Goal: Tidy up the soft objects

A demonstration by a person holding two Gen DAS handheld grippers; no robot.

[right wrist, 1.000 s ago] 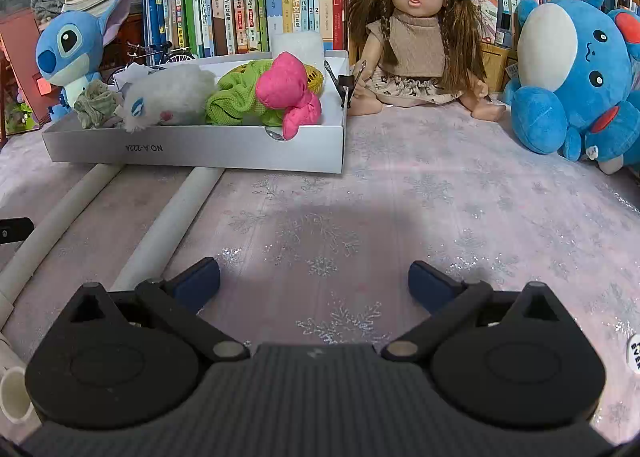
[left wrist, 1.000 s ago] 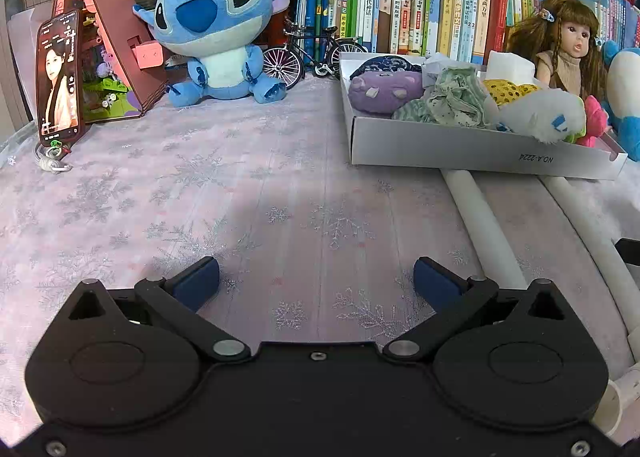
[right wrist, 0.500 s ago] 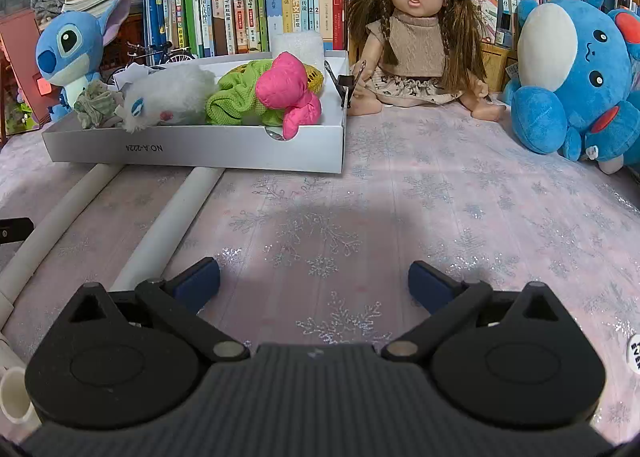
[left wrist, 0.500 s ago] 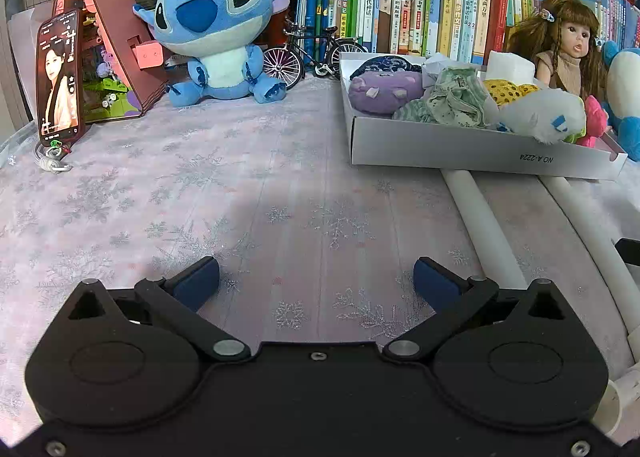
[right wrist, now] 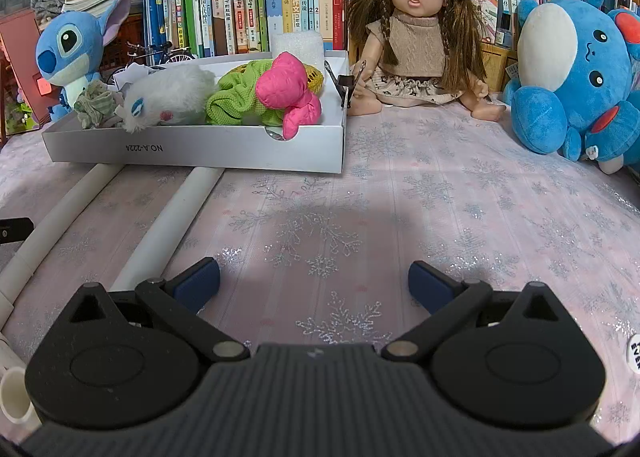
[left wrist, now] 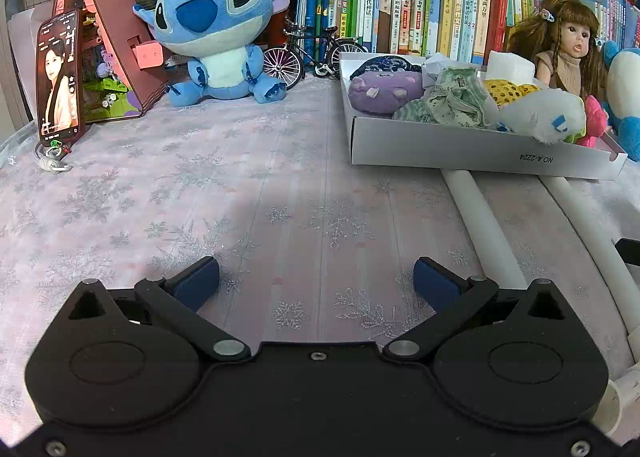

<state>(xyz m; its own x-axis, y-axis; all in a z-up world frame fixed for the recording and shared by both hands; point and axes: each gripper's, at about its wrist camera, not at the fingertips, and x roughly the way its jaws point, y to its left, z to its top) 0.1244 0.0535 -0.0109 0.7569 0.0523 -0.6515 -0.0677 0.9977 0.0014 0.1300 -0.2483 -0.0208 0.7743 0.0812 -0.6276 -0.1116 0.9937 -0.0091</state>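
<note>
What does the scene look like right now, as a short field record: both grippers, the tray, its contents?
left hand-held gripper: open, empty, over tablecloth
right hand-held gripper: open, empty, over tablecloth
white box tray: resting on two white tubes
tray contents: pink plush, green cloth, white furry plush, purple plush
outside tray: Stitch plush, doll, blue round plush

Bright, sharp pics w/ fisheye-bent edges, soft shadows

My left gripper (left wrist: 316,283) and right gripper (right wrist: 314,281) are matte black, with blue-padded fingers (left wrist: 196,283), silver pivot pins and small screws.
</note>
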